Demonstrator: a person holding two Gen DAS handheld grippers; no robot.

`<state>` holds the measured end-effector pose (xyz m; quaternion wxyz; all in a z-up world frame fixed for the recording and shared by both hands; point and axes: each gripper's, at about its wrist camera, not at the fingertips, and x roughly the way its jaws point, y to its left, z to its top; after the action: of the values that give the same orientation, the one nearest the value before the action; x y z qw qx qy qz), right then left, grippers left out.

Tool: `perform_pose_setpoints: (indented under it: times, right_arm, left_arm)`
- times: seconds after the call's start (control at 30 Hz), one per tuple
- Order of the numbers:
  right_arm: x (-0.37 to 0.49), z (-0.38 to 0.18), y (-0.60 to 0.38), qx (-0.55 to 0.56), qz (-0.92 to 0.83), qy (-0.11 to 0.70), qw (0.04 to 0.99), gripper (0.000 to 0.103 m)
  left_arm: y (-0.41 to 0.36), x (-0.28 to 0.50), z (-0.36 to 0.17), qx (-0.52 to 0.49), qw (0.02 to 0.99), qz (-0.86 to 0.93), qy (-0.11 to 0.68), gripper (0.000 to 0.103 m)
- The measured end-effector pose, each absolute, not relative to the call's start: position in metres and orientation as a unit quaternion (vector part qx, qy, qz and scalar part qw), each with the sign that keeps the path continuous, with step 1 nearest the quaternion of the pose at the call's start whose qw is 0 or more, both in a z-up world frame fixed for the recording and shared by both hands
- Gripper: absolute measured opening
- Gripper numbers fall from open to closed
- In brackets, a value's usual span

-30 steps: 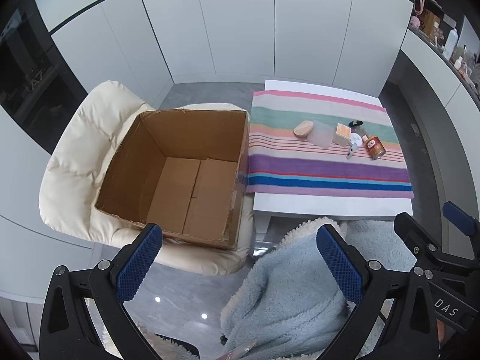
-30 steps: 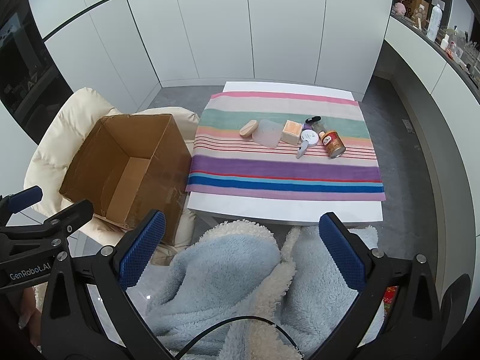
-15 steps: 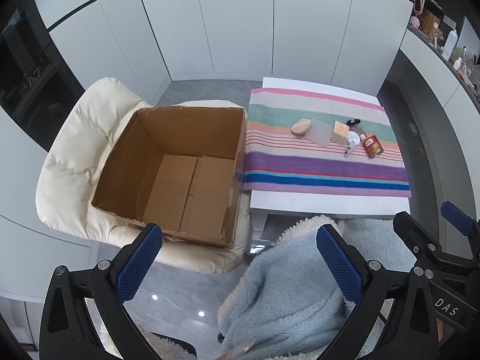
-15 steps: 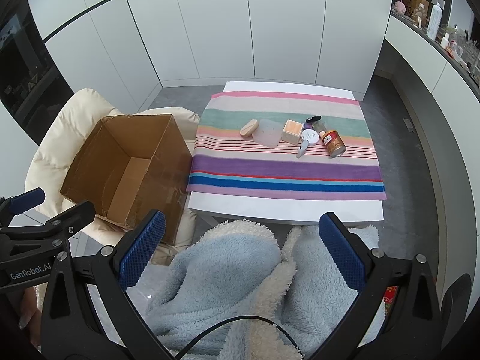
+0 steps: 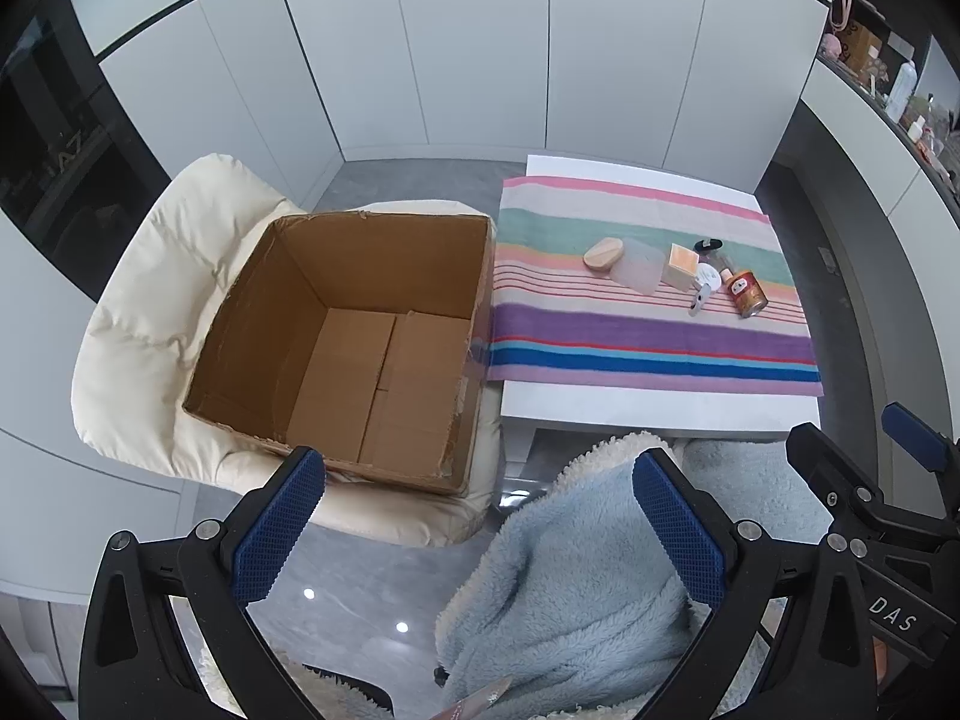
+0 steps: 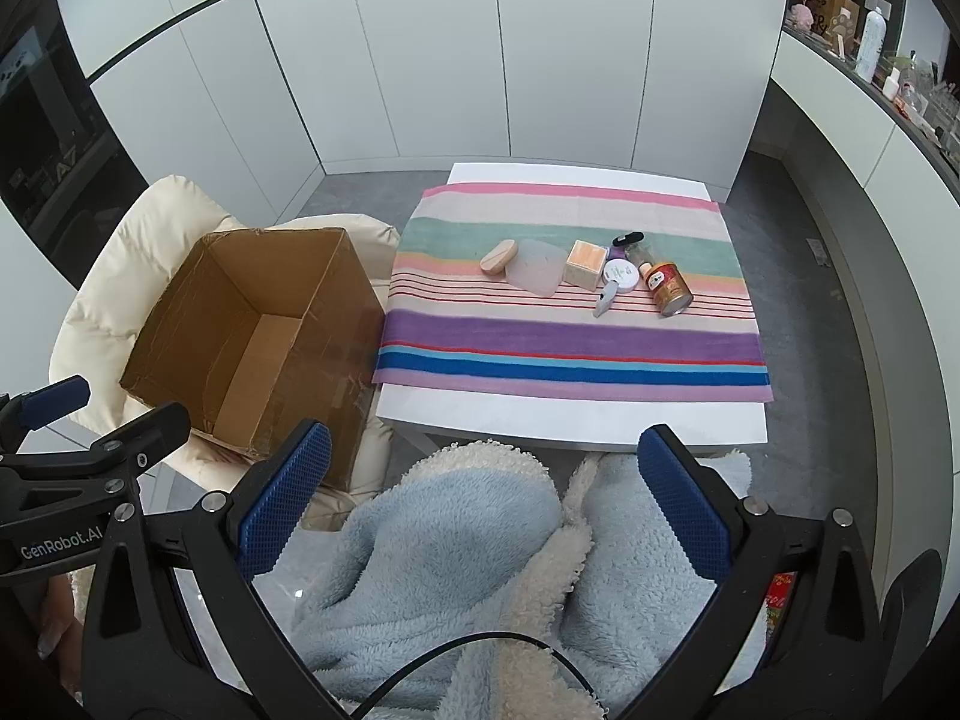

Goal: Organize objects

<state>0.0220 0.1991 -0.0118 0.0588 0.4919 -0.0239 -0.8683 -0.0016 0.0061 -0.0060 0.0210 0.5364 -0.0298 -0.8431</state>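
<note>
right wrist view: the small items (image 6: 588, 276) lie in a row at twelve o'clock on the striped cloth (image 6: 570, 348), nearer the right gripper (image 6: 483, 501); empty cardboard box (image 6: 252, 342) at ten o'clock. both grippers, left gripper (image 5: 474, 525) included, gape wide, empty.

White flat-panel cabinet wall (image 6: 492, 54) across the back, thin dark seam running over the panels. Dark glass panel (image 5: 54, 138) at left. Grey glossy tile floor (image 5: 354, 588) with small ceiling-light reflections. Cream padded chair (image 5: 144, 324) left of a low white table (image 6: 570, 414) covered by a striped cloth (image 6: 570, 336). Long counter (image 6: 870, 114) at right, cluttered with bottles, too small to identify.
</note>
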Motion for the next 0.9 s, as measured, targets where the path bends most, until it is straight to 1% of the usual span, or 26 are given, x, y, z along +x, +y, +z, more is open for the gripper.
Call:
perform_pose_setpoints:
  times: [0.9]
  right_arm:
    - [0.0195, -0.0145, 0.1979, 0.491, -0.869, -0.023, 0.061, 0.103]
  left_arm:
    - [0.002, -0.0032, -0.0116, 0.542, 0.018, -0.84, -0.023, 0.103]
